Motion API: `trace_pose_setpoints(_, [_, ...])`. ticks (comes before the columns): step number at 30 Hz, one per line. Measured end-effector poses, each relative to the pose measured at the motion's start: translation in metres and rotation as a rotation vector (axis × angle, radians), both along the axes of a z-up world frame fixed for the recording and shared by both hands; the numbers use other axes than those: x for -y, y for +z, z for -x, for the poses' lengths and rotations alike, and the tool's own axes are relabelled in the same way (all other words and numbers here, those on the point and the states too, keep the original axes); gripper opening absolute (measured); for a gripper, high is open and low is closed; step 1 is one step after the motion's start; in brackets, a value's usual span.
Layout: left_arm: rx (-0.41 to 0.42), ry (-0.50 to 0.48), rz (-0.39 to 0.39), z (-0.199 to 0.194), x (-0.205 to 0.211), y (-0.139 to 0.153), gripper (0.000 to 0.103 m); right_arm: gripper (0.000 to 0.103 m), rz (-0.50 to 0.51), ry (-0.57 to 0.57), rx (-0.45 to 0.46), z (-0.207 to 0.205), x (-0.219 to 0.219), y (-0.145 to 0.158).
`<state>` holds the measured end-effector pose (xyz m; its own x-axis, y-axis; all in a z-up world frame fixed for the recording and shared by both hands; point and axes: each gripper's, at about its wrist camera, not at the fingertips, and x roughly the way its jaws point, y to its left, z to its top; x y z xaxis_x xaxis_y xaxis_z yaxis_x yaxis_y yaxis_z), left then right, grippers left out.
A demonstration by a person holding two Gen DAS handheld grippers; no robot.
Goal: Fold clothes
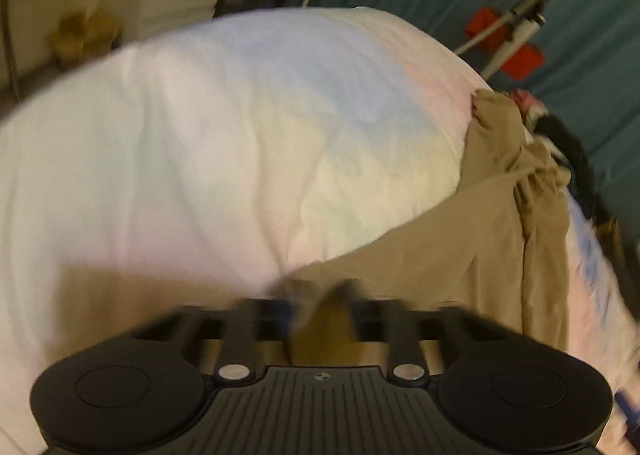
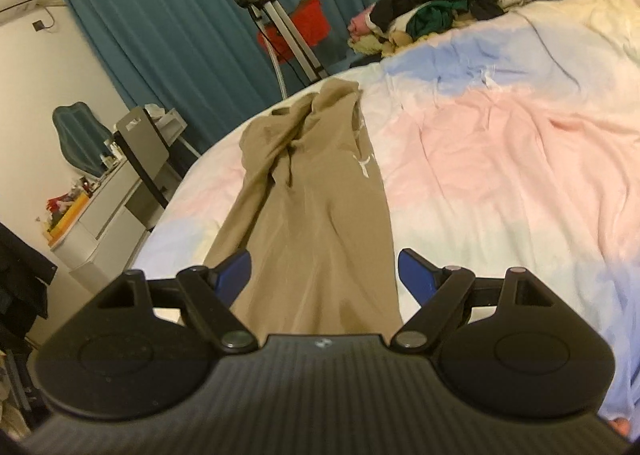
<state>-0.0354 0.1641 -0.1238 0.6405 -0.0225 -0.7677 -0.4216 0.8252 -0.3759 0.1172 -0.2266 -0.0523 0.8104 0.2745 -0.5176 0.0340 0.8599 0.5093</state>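
A tan garment (image 2: 316, 191) lies stretched out lengthwise on the pastel bedspread (image 2: 500, 159), its bunched waist end far from me. My right gripper (image 2: 325, 273) is open, its blue pads (image 2: 234, 271) standing on either side of the garment's near end without pinching it. In the blurred left wrist view the same tan garment (image 1: 460, 239) runs off to the right over the bedspread (image 1: 240, 135). My left gripper (image 1: 324, 311) is shut on a fold of its near edge.
A pile of mixed clothes (image 2: 436, 11) sits at the far edge of the bed. A teal curtain (image 2: 168, 15) hangs behind it, with a metal stand and red box (image 2: 296, 27) in front. A white desk with clutter (image 2: 116, 191) stands left of the bed.
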Motion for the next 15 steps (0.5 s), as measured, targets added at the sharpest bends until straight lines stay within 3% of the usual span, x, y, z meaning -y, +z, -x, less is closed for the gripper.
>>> trace_pose_setpoints(5, [0.205,-0.203,-0.329,0.032,0.065,0.046,0.005,0.082,-0.013,-0.016,-0.017,-0.003,0.006,-0.003])
trace_pose_setpoints(8, [0.321,-0.411,-0.354,0.057,0.105,0.059,0.004,0.082,-0.024,-0.023,-0.020,-0.004,0.008,-0.004])
trace_pose_setpoints(10, [0.346,-0.532,-0.346,0.066,0.125,0.058,0.004,0.082,-0.023,-0.021,-0.025,-0.004,0.008,-0.004])
trace_pose_setpoints(13, [0.325,-0.711,-0.326,0.065,0.151,0.047,0.004,0.082,-0.027,-0.007,-0.035,-0.004,0.008,-0.007])
trace_pose_setpoints(15, [0.258,-0.802,-0.311,0.056,0.163,0.034,0.005,0.082,-0.028,0.003,-0.046,-0.003,0.007,-0.008])
